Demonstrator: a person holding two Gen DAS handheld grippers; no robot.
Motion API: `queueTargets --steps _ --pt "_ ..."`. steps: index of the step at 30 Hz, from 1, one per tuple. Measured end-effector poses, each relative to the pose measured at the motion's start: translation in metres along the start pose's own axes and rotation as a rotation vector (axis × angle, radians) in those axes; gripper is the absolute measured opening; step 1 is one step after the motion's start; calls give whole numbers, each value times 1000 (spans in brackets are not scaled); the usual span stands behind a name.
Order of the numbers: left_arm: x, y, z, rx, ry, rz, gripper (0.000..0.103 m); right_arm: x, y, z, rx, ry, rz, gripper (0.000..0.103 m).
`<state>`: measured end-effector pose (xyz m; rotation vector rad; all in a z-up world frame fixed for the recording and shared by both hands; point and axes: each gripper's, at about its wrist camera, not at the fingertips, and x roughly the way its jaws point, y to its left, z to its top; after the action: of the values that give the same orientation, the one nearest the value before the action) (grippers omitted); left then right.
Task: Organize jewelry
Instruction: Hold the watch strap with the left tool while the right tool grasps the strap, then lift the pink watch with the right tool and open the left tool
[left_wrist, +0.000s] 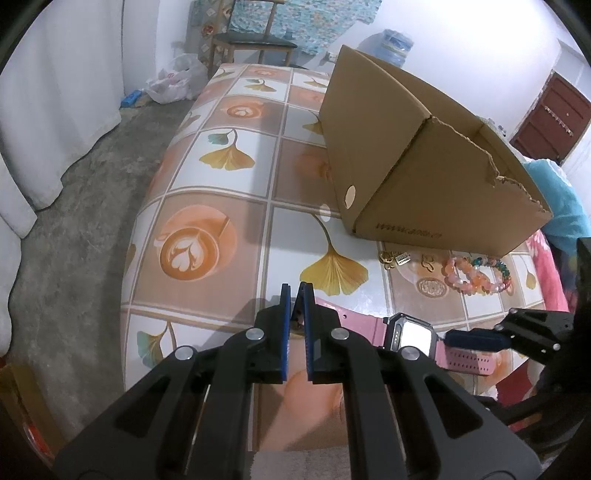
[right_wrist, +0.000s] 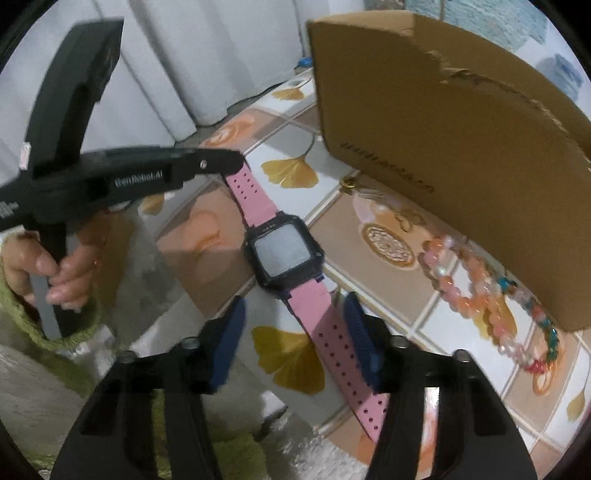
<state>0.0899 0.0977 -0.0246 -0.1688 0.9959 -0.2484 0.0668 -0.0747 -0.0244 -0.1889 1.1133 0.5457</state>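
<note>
A pink-strapped watch with a black square case (right_wrist: 284, 254) lies flat on the patterned tablecloth (right_wrist: 288, 354). My right gripper (right_wrist: 295, 297) is open and straddles the lower strap (right_wrist: 328, 343); its right pad sits at the strap's edge and the left pad stands well clear. My left gripper (left_wrist: 298, 286) is shut, its blue pads almost touching. The other strap end (left_wrist: 360, 323) runs under its right finger, and no grip on it shows. From the right wrist view, the left gripper's tip (right_wrist: 232, 162) sits over that strap end. Bead bracelets (right_wrist: 480, 295) and small gold charms (left_wrist: 393, 258) lie beside the box.
An open cardboard box (left_wrist: 424, 147) with a torn rim stands just behind the jewelry. A hand in a green sleeve (right_wrist: 62, 269) holds the left gripper's handle. The table's left edge (left_wrist: 147, 206) drops to a grey floor, with a chair (left_wrist: 251, 40) and a plastic bag (left_wrist: 173, 79) beyond.
</note>
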Motion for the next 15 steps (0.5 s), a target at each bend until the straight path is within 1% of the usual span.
queueTargets --steps 4,7,9,13,14,15 --pt "1 0 1 -4 -5 2 6 -1 0 0 -47 9 -21 42" --pt "1 -1 0 -1 -11 3 6 0 0 0 -52 14 -31 29" --pt "0 -2 0 7 -18 1 5 -3 -3 -2 -35 13 -11 28" --pt "-6 -7 0 23 -32 4 4 -5 -3 -5 -38 -8 -14 26" --pt "-9 -9 0 28 -41 5 3 -15 -6 -11 -35 -12 -5 22" --pt "-14 -12 1 35 -52 6 3 -17 -7 -11 -28 -19 6 22"
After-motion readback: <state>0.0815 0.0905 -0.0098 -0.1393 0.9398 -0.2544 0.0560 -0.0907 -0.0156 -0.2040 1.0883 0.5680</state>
